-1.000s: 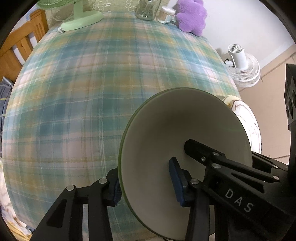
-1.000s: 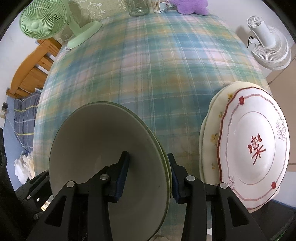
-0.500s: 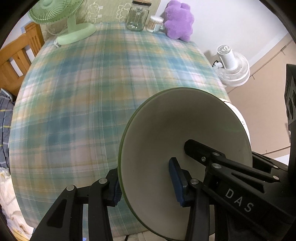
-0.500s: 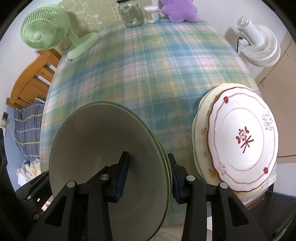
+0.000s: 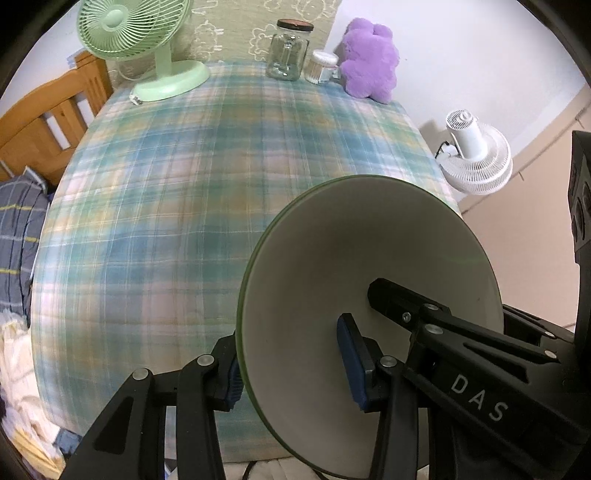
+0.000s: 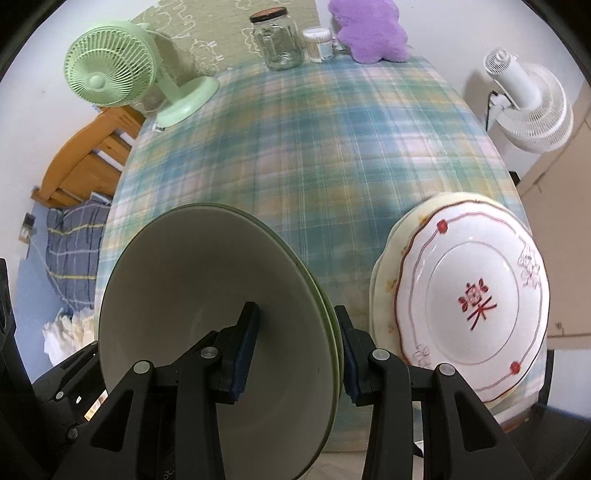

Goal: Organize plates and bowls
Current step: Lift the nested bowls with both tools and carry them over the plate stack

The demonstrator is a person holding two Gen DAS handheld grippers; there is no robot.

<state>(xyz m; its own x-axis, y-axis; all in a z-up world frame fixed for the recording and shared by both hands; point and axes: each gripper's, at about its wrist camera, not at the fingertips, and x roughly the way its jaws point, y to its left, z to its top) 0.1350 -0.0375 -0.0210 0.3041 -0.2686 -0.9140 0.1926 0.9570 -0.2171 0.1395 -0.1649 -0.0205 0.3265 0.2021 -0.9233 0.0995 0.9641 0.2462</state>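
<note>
A stack of pale green bowls (image 5: 351, 251) hangs tilted above the plaid tablecloth (image 5: 184, 184), gripped from both sides. My left gripper (image 5: 291, 365) is shut on its left rim, one pad inside and one outside. My right gripper (image 6: 295, 343) is shut on the opposite rim of the green bowls (image 6: 192, 280), and one of its fingers (image 5: 406, 306) shows inside the bowl in the left wrist view. At the table's near right corner a white plate with red trim (image 6: 472, 295) lies on a cream plate (image 6: 384, 280).
Along the far edge of the table stand a green fan (image 6: 110, 77), a glass jar (image 6: 277, 40), a small swab container (image 6: 317, 44) and a purple plush toy (image 6: 369, 29). A white fan (image 6: 528, 107) stands beyond the right edge. A wooden frame (image 6: 85, 162) is at the left.
Both grippers have risen together with the bowl stack. The table looks smaller and the far-edge objects have come fully into view. Neither grip has changed.
</note>
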